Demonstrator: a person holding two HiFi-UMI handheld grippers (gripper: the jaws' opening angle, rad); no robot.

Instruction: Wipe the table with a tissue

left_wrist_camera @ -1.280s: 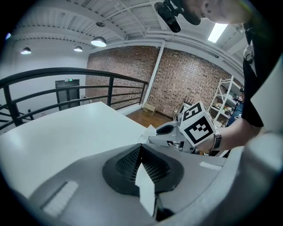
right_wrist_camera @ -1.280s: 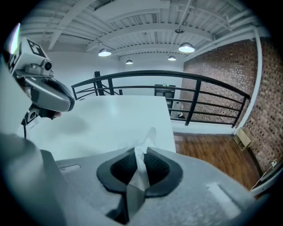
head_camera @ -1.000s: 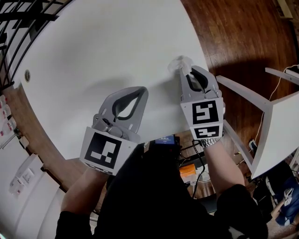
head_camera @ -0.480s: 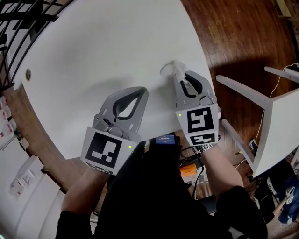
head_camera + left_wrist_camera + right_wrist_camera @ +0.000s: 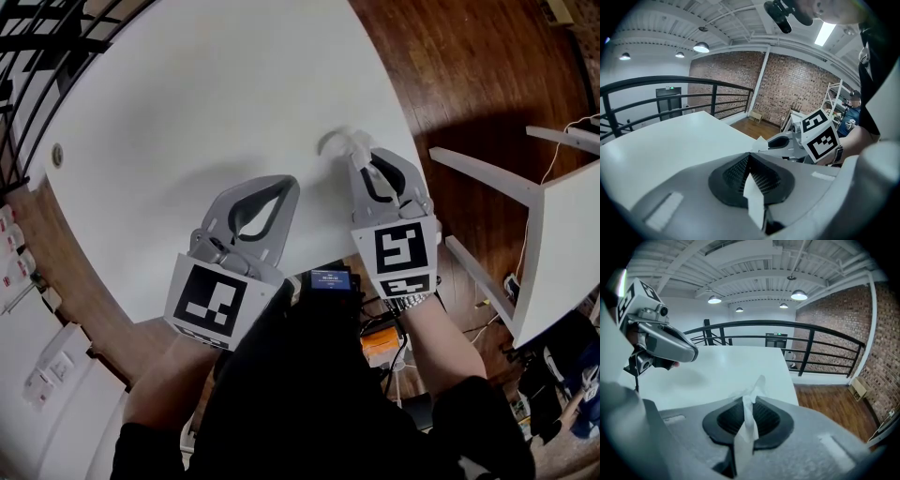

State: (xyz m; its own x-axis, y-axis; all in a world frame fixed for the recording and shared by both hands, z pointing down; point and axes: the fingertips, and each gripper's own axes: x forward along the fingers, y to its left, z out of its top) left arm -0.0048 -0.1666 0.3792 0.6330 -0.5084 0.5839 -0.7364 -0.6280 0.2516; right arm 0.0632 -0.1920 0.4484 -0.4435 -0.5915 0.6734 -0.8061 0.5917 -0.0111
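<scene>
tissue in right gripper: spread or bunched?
Bunched. The tissue is a crumpled wad pinched in the right gripper's shut jaws, poking past the tips over the table.

The white table [image 5: 206,84] lies bare across the upper left and centre of the head view, free for passage. A black railing [image 5: 66,44] hems its upper-left edge. A white chair [image 5: 562,253] stands close off the right.

Loft-like room of brick, white paint and dark wood, as I am seeing it through the rig.
I am looking down on a dark wooden floor [image 5: 469,75], where a white chair [image 5: 553,253] is standing near a round white table [image 5: 187,94]. A black railing [image 5: 825,341] is running beyond the table, a brick wall [image 5: 787,89] is rising behind a white column [image 5: 761,84], and round ceiling lamps [image 5: 799,295] are glowing under white beams [image 5: 740,282].
</scene>
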